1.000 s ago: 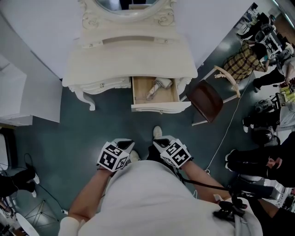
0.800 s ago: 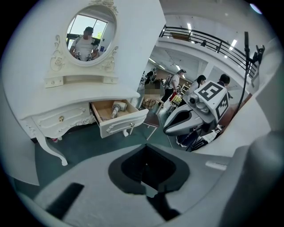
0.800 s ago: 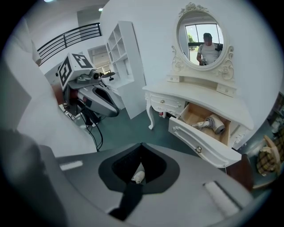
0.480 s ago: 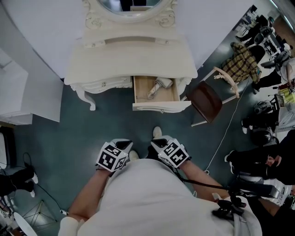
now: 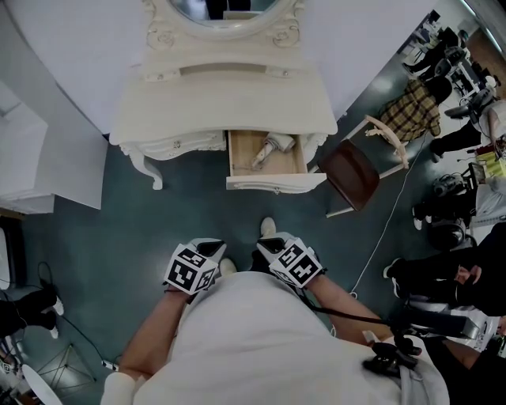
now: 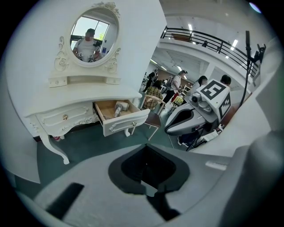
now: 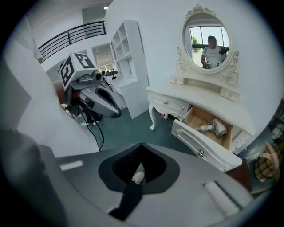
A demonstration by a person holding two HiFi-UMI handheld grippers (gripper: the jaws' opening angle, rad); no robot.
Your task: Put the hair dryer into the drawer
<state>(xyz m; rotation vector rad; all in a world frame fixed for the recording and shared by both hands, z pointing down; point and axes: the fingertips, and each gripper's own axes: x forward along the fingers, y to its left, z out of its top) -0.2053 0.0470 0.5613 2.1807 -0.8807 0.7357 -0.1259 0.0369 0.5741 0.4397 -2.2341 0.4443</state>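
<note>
**Hair dryer in the open drawer, both grippers shut and well away from it**

We see the hair dryer (image 5: pixel 269 149) lying inside the open drawer (image 5: pixel 275 183), which is pulled out from the right half of the white dressing table (image 5: pixel 229 95) at the far side of the scene. The dryer rests on the drawer's wooden bottom, with its head toward the far right corner and its handle slanting to the near left.

Both grippers sit at the near side, close to the person's body and above the teal floor (image 5: pixel 118 221). The left gripper (image 5: pixel 209 247) is on the left and the right gripper (image 5: pixel 269 244) is just beside it on the right. In each gripper view we find the jaws brought together with nothing held between them.

The drawer and the dryer are well apart from both grippers, far ahead of them and more in line with the right one. A pale shoe (image 5: pixel 269 227) shows on the floor just beyond the right gripper. A brown chair (image 5: pixel 352 170) stands to the right of the drawer. An oval mirror (image 5: pixel 217 8) rises at the table's far edge.
</note>
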